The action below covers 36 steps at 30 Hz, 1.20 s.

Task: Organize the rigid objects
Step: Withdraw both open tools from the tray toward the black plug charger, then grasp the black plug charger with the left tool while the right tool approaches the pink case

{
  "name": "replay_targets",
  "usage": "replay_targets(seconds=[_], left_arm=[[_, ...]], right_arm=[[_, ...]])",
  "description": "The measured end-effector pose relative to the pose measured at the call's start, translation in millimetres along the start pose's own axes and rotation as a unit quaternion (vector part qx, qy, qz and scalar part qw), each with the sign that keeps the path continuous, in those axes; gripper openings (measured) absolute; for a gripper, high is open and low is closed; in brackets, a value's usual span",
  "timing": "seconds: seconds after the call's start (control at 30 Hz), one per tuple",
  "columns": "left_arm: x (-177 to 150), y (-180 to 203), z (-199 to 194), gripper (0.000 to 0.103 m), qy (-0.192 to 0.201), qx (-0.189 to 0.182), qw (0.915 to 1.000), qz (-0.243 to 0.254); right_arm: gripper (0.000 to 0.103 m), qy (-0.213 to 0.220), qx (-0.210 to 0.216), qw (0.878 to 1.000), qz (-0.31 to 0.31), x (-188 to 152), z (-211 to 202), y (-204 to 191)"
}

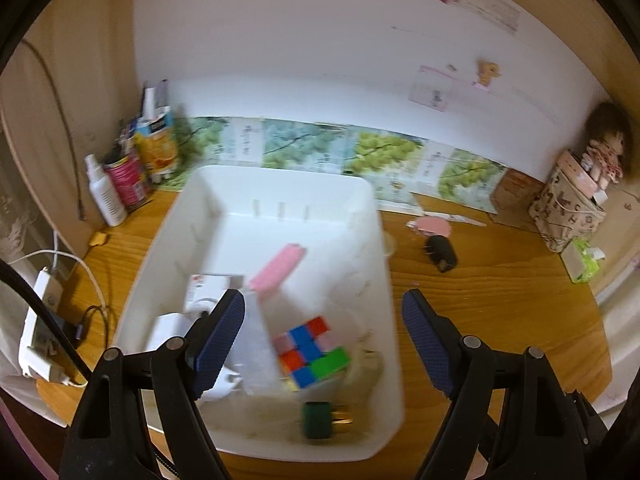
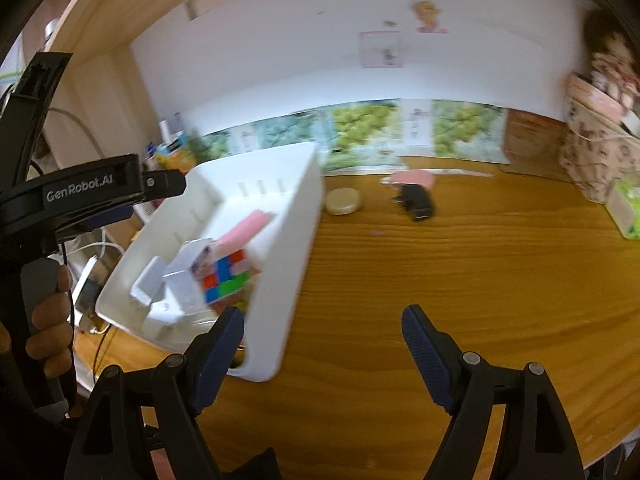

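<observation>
A white plastic bin [image 1: 280,172] stands on the wooden table. In it lie a colour cube [image 1: 310,350], a pink bar [image 1: 278,266], a green plug adapter [image 1: 320,420] and white chargers [image 1: 208,284]. My left gripper [image 1: 324,300] hangs open over the bin's near half, nothing between its pads. My right gripper [image 2: 324,315] is open above bare table just right of the bin's wall [image 2: 296,240], holding nothing. A black plug [image 2: 414,200] and a round beige lid [image 2: 343,201] lie on the table behind it.
Bottles and cans [image 1: 120,184] crowd the back left corner, with a power strip and cables [image 1: 40,320] beside the bin. A patterned box [image 1: 568,204] with a doll and a green tissue pack [image 1: 582,260] stand at the right. A hand [image 2: 48,320] grips the left tool's handle.
</observation>
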<state>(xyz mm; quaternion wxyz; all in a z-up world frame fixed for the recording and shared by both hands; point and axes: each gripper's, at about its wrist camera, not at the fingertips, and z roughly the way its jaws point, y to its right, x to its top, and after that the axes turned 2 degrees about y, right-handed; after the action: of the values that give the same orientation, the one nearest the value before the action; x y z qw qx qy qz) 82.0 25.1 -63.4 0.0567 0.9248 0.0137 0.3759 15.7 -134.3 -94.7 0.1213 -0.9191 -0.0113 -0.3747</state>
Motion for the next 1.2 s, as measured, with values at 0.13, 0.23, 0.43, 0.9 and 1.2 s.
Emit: replay_targets(seconds=[0.13, 0.23, 0.43, 0.9, 1.2], left_arm=[[2, 25, 2, 0.083, -0.001, -0.004, 1.0, -0.001], [1, 40, 5, 0.083, -0.002, -0.004, 1.0, -0.007], [-2, 70, 16, 0.083, -0.008, 0.003, 0.9994, -0.032], [-12, 136, 87, 0.083, -0.096, -0.016, 0.9862, -0.134], [-4, 167, 148, 0.083, -0.165, 0.002, 0.9791, -0.119]], right_arm=[[0.082, -0.004, -0.011, 1.0, 0.009, 2, -7, 25], [0.082, -0.009, -0.014, 1.0, 0.007, 5, -10, 41], [0.082, -0.026, -0.012, 1.0, -0.011, 15, -11, 78], [0.082, -0.079, 0.022, 0.993, -0.088, 44, 15, 163], [0.082, -0.125, 0.067, 0.99, -0.022, 78, 58, 214]])
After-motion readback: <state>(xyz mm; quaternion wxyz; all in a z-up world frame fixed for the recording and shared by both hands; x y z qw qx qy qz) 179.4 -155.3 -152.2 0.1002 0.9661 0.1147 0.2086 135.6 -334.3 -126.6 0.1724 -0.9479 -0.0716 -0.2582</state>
